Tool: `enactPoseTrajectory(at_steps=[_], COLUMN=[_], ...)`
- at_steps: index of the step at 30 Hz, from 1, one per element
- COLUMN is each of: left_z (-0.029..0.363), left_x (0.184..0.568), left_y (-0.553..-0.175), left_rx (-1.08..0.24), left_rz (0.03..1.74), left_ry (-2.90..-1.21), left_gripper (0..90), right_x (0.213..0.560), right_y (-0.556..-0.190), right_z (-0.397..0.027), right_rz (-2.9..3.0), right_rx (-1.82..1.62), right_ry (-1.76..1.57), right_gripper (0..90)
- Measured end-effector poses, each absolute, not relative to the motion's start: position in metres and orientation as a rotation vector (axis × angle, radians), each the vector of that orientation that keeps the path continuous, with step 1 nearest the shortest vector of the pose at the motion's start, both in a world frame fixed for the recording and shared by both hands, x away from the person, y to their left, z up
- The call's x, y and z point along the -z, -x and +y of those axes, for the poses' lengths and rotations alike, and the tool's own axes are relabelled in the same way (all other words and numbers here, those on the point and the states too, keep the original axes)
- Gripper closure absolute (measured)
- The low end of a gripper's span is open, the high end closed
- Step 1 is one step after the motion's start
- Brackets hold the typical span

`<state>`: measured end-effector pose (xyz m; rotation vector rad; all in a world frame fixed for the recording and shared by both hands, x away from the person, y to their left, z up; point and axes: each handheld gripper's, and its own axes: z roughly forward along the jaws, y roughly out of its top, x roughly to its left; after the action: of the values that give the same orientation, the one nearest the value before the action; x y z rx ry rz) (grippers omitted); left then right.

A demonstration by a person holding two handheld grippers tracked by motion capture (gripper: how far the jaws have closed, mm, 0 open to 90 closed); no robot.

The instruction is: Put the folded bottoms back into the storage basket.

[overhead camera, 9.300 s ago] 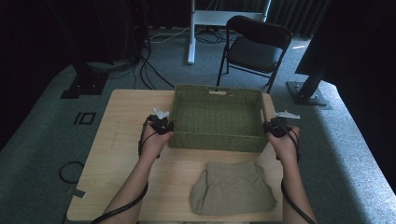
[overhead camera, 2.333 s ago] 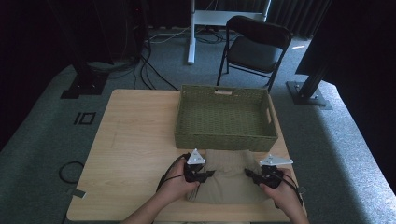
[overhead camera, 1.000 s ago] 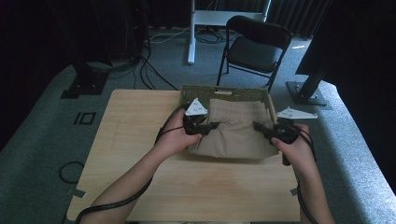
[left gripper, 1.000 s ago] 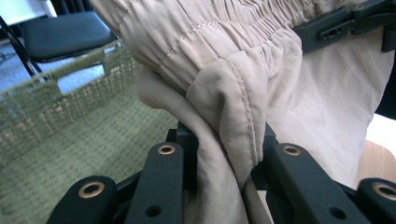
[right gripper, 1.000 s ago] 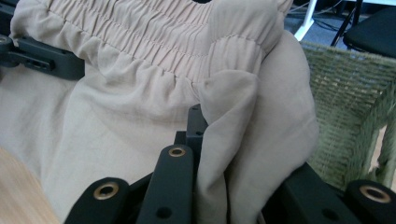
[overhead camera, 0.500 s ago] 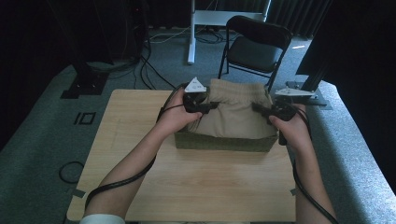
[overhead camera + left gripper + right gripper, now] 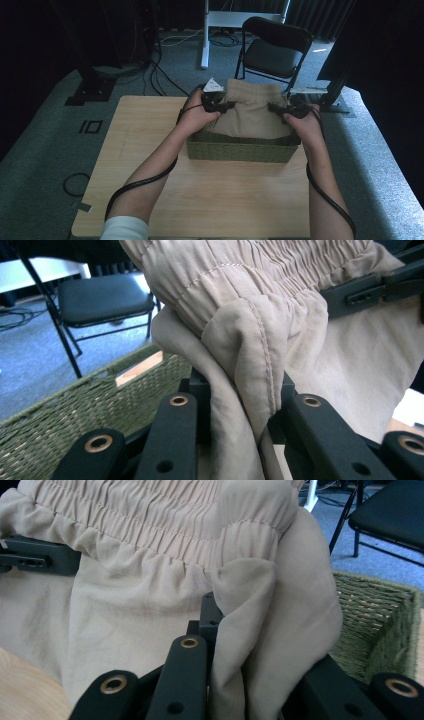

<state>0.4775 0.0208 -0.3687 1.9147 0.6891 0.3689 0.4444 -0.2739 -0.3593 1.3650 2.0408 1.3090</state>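
cloth held over basket, both claws clamped on waistband

left claw (image 7: 223,105) is closed on a bunched fold of the tan cloth (image 7: 250,112); in the left gripper view the fabric (image 7: 260,340) is pinched between the two black jaws. right claw (image 7: 280,109) is likewise closed on the opposite corner, with the fabric (image 7: 165,575) gathered between its jaws. both grips sit at the ends of the ribbed, elasticated band.

the cloth hangs between the two claws, stretched across the far half of the green woven basket (image 7: 240,150), which stands on the wooden surface (image 7: 225,200). its lower part drapes down inside the basket; whether it touches the bottom i cannot tell.

handling, as a judgement: light, soft, limp. it sags and folds wherever it is not held, so two spread grips keep it flat. the gathered band is the thickest, least slippery place to take hold; a thin single layer would likely slide out. not fragile.

basket: stiff woven walls, a slot handle in the far wall seen in the left gripper view (image 7: 137,371). nothing but the cloth is visible in it, though the cloth hides much of the inside.

a black folding chair (image 7: 275,50) stands on the floor beyond the surface.
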Motion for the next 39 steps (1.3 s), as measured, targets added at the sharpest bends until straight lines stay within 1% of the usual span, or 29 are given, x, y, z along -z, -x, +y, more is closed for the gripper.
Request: enactPoseTrajectory(at_steps=[3,5,6,7,9,17,24,29,39], left_z=[0.018,0.017,0.016,0.016,0.016,0.017,0.014,0.011,0.005], left_x=[0.379,0.384,0.395,0.4,0.408,0.433,0.459,0.471,0.497], left_y=[-0.485,-0.487,-0.493,-0.496,-0.5,-0.516,-0.524,-0.531,-0.539], left_rx=[-0.387,-0.387,-0.371,-0.369,-0.355,-0.321,-0.291,-0.289,-0.267], left_rz=[0.715,0.72,0.746,0.752,0.771,0.848,0.912,0.947,0.966], left_ry=[-1.932,-1.936,-1.933,-1.933,-1.94,-1.97,-1.994,-2.009,-2.089], left_gripper=[75.1,75.2,75.2,75.2,75.3,75.3,75.4,75.2,75.0], right_x=[0.375,0.378,0.382,0.393,0.401,0.435,0.456,0.469,0.495], right_y=[-0.458,-0.461,-0.465,-0.473,-0.479,-0.5,-0.513,-0.522,-0.532], right_z=[-0.273,-0.272,-0.272,-0.271,-0.271,-0.267,-0.26,-0.258,-0.254], right_rz=[2.048,2.049,2.052,2.063,2.07,2.098,2.145,2.157,2.202], right_rx=[-1.286,-1.281,-1.271,-1.244,-1.241,-1.247,-1.131,-1.086,-0.987], right_ry=[-1.379,-1.381,-1.392,-1.407,-1.416,-1.485,-1.492,-1.527,-1.59], right_gripper=[79.0,79.1,79.0,79.0,79.0,78.9,78.9,78.8,78.6])
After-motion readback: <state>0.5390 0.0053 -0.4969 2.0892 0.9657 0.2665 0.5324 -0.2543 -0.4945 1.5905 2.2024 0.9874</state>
